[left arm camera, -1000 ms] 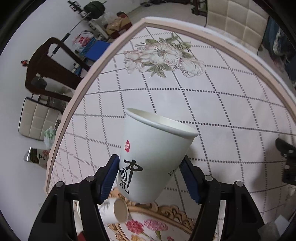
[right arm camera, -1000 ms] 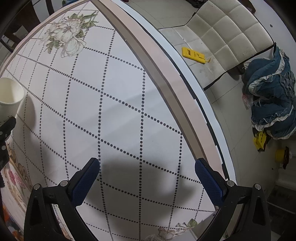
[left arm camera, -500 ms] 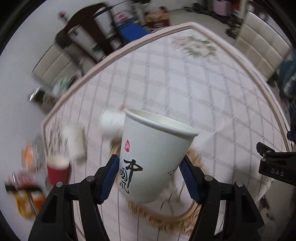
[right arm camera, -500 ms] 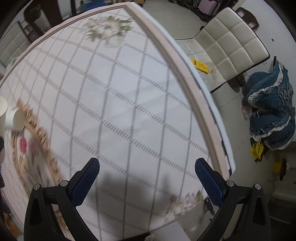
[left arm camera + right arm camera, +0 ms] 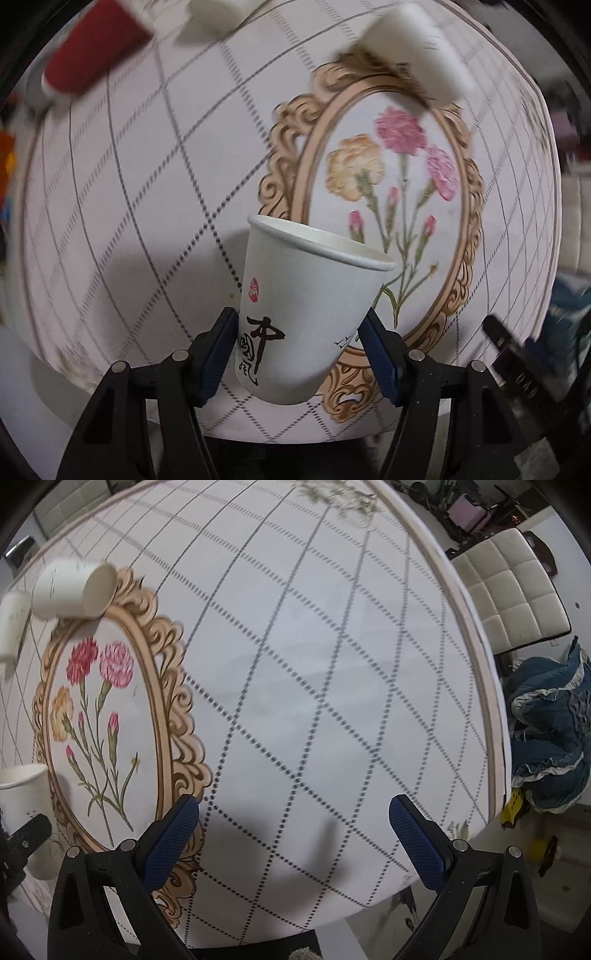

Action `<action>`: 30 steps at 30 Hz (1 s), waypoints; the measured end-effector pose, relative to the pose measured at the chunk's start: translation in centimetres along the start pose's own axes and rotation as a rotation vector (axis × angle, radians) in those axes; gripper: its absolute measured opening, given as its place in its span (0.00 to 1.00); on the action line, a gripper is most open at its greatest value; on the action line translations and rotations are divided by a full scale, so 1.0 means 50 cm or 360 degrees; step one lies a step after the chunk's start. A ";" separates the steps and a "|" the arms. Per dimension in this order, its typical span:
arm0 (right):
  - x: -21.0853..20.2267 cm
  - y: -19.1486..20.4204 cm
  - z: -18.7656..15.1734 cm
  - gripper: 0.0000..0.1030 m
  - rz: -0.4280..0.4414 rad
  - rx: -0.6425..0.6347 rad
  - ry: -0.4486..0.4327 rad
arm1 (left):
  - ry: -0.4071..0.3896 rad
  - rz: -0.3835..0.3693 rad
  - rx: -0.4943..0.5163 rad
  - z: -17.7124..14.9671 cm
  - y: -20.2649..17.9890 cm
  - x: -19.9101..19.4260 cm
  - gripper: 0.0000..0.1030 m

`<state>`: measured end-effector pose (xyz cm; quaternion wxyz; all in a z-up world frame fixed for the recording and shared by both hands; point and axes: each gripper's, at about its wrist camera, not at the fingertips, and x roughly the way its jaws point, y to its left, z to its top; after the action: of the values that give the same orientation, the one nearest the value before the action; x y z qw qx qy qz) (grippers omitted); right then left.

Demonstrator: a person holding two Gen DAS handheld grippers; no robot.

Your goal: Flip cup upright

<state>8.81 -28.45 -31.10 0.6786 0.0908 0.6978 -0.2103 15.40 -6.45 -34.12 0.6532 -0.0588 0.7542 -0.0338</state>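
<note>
My left claw (image 5: pixel 299 350) pinches the paper cup (image 5: pixel 306 314) low on its wall, held above the counter (image 5: pixel 147 184) near its front edge; mouth up, long axis leaning slightly left. My right claw (image 5: pixel 295 845) hangs spread, holding nothing. Since a second ago the left view has swung from the far edge to the flower medallion (image 5: pixel 391 192)

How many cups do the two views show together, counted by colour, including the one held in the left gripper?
White cups: 3, namely the held cup, the cup lying on its side and the blurred cup beside it.
Red cups: 1, the red cup.
Total: 4
</note>
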 end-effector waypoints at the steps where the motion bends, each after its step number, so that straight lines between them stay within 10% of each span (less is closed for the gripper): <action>1: 0.006 0.006 -0.004 1.00 -0.0004 -0.0005 0.0008 | -0.0002 -0.0010 -0.0025 0.001 0.005 0.006 0.62; 14: 0.033 -0.016 0.002 1.00 -0.0040 0.0002 0.0031 | -0.0019 -0.0197 -0.0207 0.003 0.069 0.047 0.64; 19: 0.028 -0.018 0.002 1.00 -0.0038 0.0004 0.0026 | -0.0032 -0.0133 -0.0144 0.002 0.052 0.053 0.94; 30: 0.007 -0.008 -0.003 1.00 -0.0039 0.0016 0.0008 | -0.0204 -0.0025 0.0011 0.013 0.001 -0.049 0.95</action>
<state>8.46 -28.80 -31.38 0.6739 0.0863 0.6994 -0.2218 16.40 -6.04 -31.80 0.7000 -0.0644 0.7102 -0.0376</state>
